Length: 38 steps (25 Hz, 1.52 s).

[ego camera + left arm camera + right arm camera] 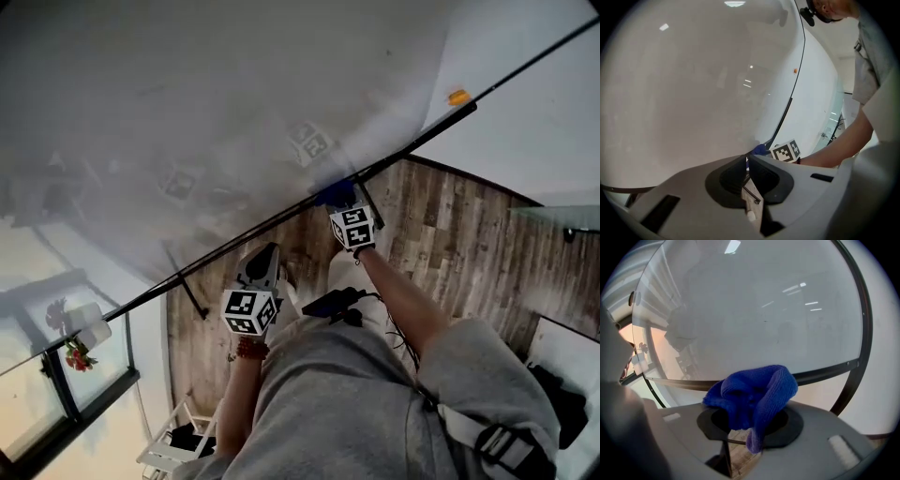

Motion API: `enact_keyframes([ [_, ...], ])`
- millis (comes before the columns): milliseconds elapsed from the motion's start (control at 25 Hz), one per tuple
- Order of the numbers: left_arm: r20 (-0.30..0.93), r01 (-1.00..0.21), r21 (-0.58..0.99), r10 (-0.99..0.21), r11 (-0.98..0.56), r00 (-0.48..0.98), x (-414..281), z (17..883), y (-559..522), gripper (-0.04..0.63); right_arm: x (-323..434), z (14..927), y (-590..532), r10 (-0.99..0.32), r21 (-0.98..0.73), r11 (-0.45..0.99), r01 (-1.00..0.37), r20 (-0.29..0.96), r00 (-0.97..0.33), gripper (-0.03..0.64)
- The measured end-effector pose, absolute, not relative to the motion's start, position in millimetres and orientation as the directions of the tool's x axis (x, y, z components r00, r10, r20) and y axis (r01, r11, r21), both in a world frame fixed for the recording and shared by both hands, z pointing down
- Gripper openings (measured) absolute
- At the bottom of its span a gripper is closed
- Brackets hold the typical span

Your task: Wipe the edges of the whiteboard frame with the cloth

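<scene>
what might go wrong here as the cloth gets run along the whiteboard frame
1. The cloth sits bunched in the right tool with a loose tail hanging down; it may slip out or miss parts of the frame.
2. A small orange thing sits on the frame further along; the cloth could snag on it or knock it off.
3. The left tool holds nothing and appears off the board, so a hard push may shift the board.

The floor (450, 234) is laid with grey-brown wood planks. Two black foot bars of the whiteboard (187, 112) stand rest on it, one (187, 281) at the left and one (367, 197) nearer the middle. A white slatted rack (171, 441) stands on the planks at lower left. A dark bundle (562, 408) lies at the far right, just beside a white panel (572, 352).
</scene>
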State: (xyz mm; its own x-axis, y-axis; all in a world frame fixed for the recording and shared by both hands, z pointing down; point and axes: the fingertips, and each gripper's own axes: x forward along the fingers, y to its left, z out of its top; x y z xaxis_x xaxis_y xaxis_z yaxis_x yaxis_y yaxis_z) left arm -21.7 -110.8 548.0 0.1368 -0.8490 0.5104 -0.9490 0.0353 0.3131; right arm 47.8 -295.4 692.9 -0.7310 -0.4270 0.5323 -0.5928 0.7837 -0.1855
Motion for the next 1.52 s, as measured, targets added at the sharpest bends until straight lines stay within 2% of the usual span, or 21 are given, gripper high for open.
enact_keyframes([
  [280,0.536,-0.917,0.333,-0.756,-0.221,0.376,-23,550,-87,0.025,42,692,-288,-0.539,-0.189,0.705,-0.683,0.483,-0.69,0.147],
  [480,0.531,-0.885,0.32,-0.711,-0.337,0.462,-41,554,-74,0.025,30,688,-290,-0.599,-0.152,0.678,-0.719,0.452,-0.66,0.147],
  [800,0.506,-0.863,0.378,-0.707,-0.334,0.495,-66,548,-62,0.025,27,690,-277,-0.633,-0.087,0.641,-0.763,0.503,-0.589,0.146],
  [1000,0.499,-0.854,0.385,-0.7,-0.349,0.511,-66,544,-65,0.025,24,689,-267,-0.61,-0.024,0.688,-0.725,0.522,-0.596,0.146],
  [1520,0.502,-0.84,0.416,-0.683,-0.348,0.531,-85,549,-49,0.025,3,689,-247,-0.638,-0.047,0.647,-0.761,0.514,-0.574,0.146],
])
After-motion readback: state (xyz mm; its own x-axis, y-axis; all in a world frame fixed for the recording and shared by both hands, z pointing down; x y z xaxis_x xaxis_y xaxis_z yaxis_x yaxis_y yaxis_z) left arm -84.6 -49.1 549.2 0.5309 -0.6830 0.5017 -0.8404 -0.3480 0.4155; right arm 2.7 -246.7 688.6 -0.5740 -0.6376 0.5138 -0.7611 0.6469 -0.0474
